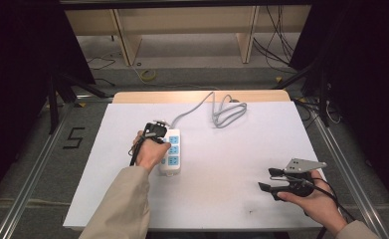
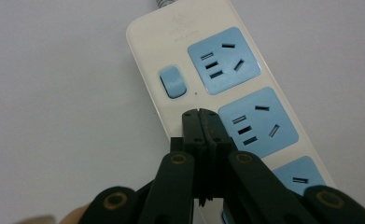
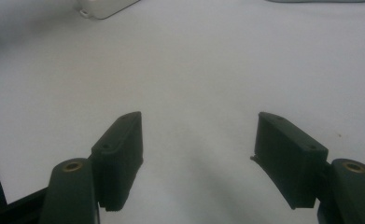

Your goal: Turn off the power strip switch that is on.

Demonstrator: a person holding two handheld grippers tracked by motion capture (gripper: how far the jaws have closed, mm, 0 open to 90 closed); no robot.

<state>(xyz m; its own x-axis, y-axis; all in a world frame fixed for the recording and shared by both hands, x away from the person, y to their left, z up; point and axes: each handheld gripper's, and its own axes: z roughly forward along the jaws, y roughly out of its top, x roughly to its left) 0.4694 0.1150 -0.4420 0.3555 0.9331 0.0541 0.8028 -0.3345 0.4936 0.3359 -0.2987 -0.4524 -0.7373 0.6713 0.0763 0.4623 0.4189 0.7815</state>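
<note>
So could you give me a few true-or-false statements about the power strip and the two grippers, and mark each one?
1. The left gripper has its jaws shut together over the power strip. True.
2. The right gripper is clamped on the cable. False: its jaws stand wide apart with nothing between them, over bare table.
3. The strip's sockets are blue. True.
4. A plug sits in the strip's middle socket. False: its slots are open and nothing is plugged in.
5. The strip's cable lies in loops toward the table's far edge. True.
6. The switch is red. False: it is blue.
</note>
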